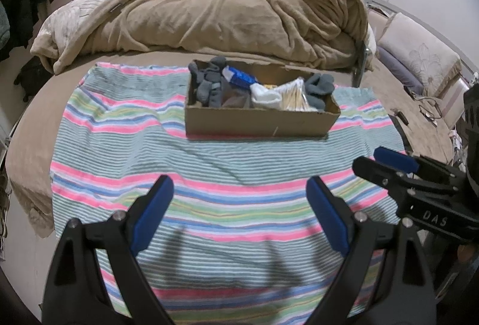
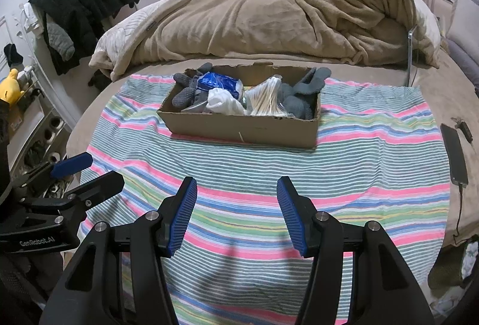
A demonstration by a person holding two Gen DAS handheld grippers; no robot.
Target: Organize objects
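An open cardboard box sits at the far side of a striped cloth spread on the bed. Inside lie grey socks, a blue packet, a white cloth and a bag of cotton swabs. My left gripper hovers open over the near part of the cloth with nothing between its fingers. Beside it, my right gripper is also open and empty, with a narrower gap.
A heaped beige blanket fills the bed behind the box. A phone on a cable lies right of the cloth. Dark clothes hang at the left, above a yellow plush toy. Pillows lie at the right.
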